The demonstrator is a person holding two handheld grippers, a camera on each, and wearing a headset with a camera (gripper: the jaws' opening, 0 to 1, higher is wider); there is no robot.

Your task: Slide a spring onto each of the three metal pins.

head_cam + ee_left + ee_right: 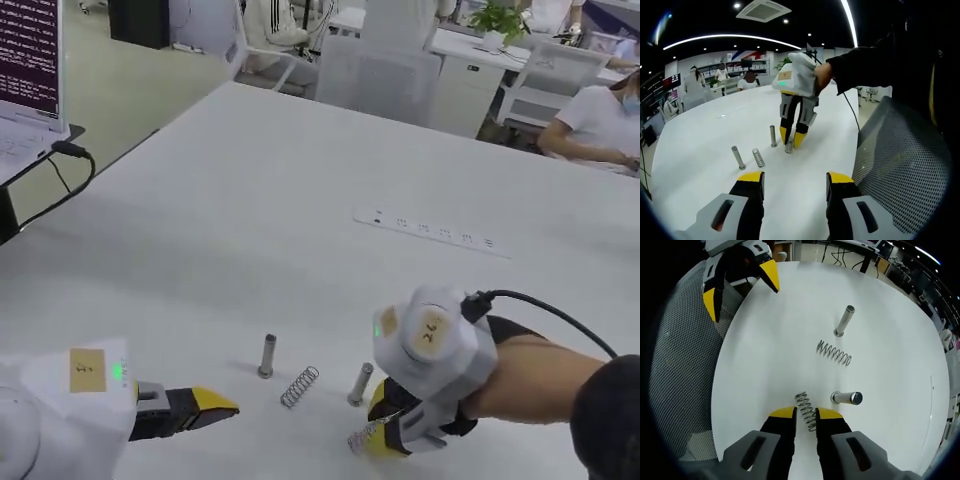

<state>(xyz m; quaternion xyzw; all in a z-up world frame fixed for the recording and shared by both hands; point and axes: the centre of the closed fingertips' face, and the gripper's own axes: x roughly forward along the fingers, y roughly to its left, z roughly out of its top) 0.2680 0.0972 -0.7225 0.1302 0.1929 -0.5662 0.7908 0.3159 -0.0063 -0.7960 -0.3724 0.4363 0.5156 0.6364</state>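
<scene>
- While I watch, right gripper (806, 413) pinches a spring (803, 405) between its jaws, a pin (846, 398) just right of them.
- I see left gripper (795, 176) jaws spread apart.

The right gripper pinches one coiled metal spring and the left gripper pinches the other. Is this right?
Not quite: the left gripper is open and empty, as the left gripper view shows; the other coiled metal spring lies on the white table. The rest holds.

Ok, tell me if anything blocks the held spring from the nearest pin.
Nothing visible does. The right gripper is shut on a spring, and the nearest pin stands right beside it with bare table between. The loose spring lies farther off, by the other pin.
</scene>
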